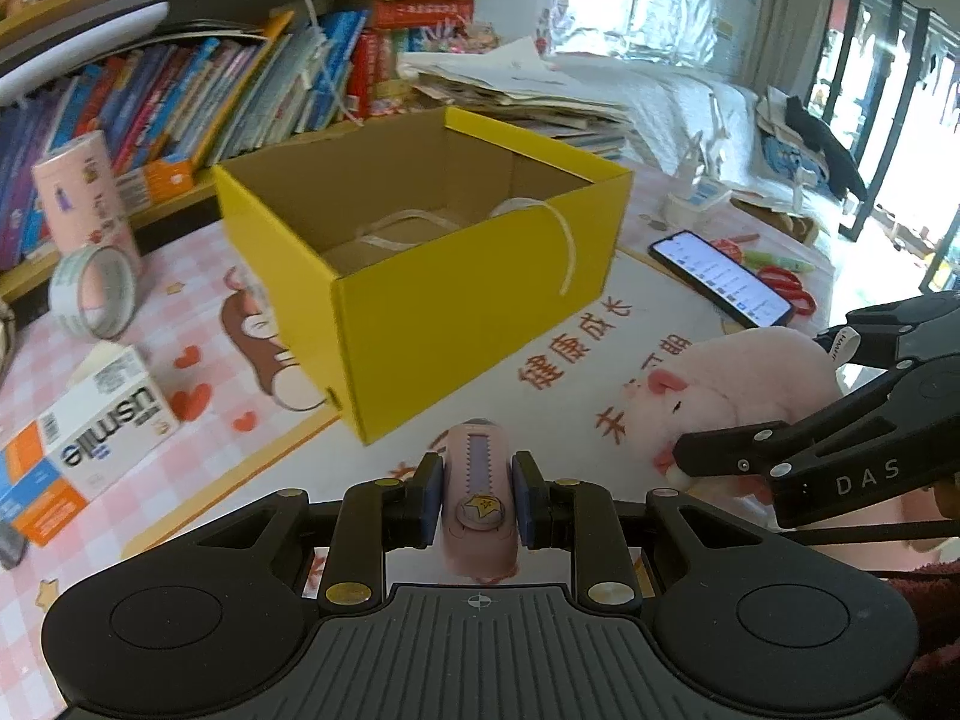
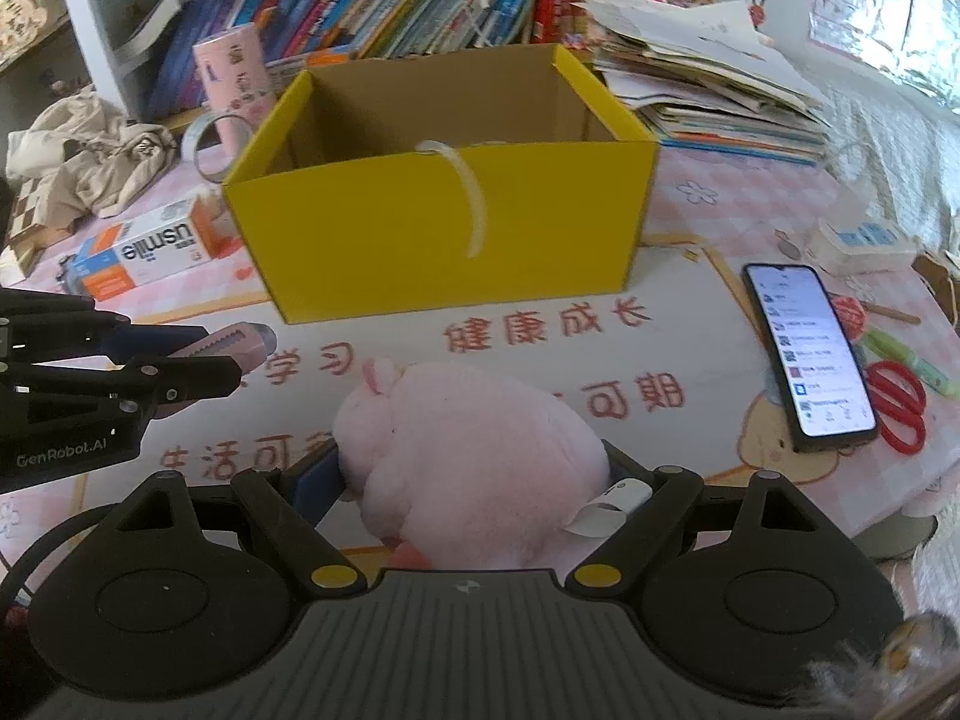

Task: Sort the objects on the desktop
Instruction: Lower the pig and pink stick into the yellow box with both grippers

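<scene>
Left gripper (image 1: 478, 501) is clamped tight on a small pink plastic utility knife (image 1: 480, 504) w/ a purple serrated slider and a star button, held above the pink checked desk mat (image 1: 198, 360). Right gripper (image 2: 474, 480), jaws wide, pads pressing both sides of a fluffy pink plush pig (image 2: 474, 456), white tag at its side. Just beyond both: an open yellow cardboard box (image 1: 456, 300), brown inside, white strap over the front wall.

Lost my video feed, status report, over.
Left gripper shut on pink utility knife. Right gripper shut on pink plush pig. Yellow box ahead, path clear.
</scene>
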Demonstrator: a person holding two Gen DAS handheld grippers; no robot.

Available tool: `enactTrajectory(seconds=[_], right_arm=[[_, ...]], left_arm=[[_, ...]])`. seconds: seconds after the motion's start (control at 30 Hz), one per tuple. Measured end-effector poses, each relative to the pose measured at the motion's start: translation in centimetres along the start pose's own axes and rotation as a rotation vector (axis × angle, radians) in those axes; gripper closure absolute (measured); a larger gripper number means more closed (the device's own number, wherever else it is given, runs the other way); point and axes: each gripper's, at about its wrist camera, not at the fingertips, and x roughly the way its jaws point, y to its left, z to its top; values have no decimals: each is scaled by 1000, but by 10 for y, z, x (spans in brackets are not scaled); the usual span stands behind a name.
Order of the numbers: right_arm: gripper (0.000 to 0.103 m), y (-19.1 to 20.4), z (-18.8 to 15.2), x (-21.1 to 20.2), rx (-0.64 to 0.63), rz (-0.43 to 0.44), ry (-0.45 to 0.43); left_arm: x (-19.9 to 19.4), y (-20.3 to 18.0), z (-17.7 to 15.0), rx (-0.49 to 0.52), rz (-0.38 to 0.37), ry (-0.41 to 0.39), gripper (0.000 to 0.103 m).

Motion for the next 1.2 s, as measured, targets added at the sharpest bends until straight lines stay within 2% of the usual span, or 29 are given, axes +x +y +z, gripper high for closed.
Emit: enactTrajectory(seconds=[0.37, 0.7, 0.93, 1.2], right_arm=[[18, -30, 6, 8, 4, 1, 25], [18, -51, 23, 23, -38, 40, 47], [18, -61, 49, 14, -92, 102, -14], [18, -69, 90, -11, -144, 199, -167]], left_arm=[[25, -22, 15, 17, -31, 24, 80], [43, -34, 31, 1, -23, 37, 80], [31, -45, 57, 13, 9, -48, 80], [11, -46, 89, -42, 52, -150, 80]])
